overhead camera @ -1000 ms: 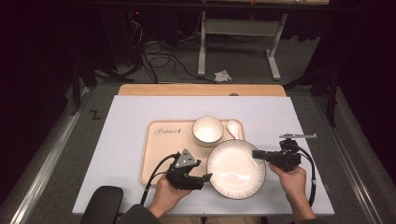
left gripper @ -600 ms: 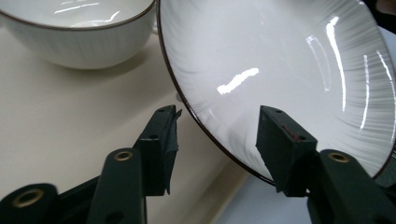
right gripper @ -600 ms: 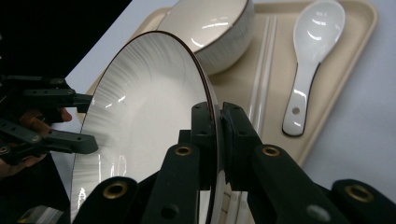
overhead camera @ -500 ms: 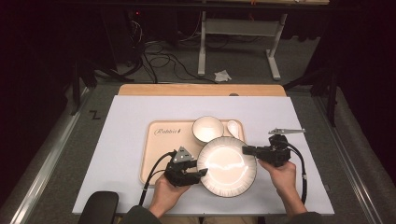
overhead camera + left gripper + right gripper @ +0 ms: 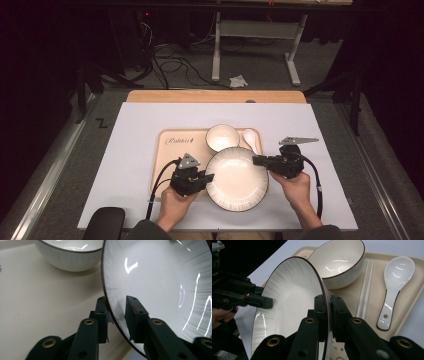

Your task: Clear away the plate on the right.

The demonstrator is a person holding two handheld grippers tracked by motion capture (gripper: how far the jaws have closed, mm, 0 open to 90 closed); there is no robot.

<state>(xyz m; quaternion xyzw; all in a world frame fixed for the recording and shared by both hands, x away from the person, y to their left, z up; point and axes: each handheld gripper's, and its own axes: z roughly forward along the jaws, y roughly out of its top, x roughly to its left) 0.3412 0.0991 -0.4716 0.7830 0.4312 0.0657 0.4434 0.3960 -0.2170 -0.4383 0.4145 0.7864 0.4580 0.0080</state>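
A white plate (image 5: 236, 178) with a thin dark rim hangs over the near right part of a beige tray (image 5: 172, 150), held from both sides. My left gripper (image 5: 210, 176) is shut on its left rim, and in the left gripper view the jaws (image 5: 116, 302) straddle the edge of the plate (image 5: 162, 277). My right gripper (image 5: 256, 160) is shut on the right rim; its own view shows the gripper (image 5: 327, 298) pinching the tilted plate (image 5: 289, 297). The left gripper (image 5: 262, 302) is seen across it.
On the tray (image 5: 412, 297) behind the plate stand a white bowl (image 5: 222, 137), a white spoon (image 5: 251, 140) and pale chopsticks (image 5: 364, 292). The tray lies on a white mat (image 5: 125, 150). A black pad (image 5: 102, 225) sits at the near left corner.
Both grippers have carried the plate to the left, from the mat at the tray's right to over the tray's near right part, just in front of the bowl.
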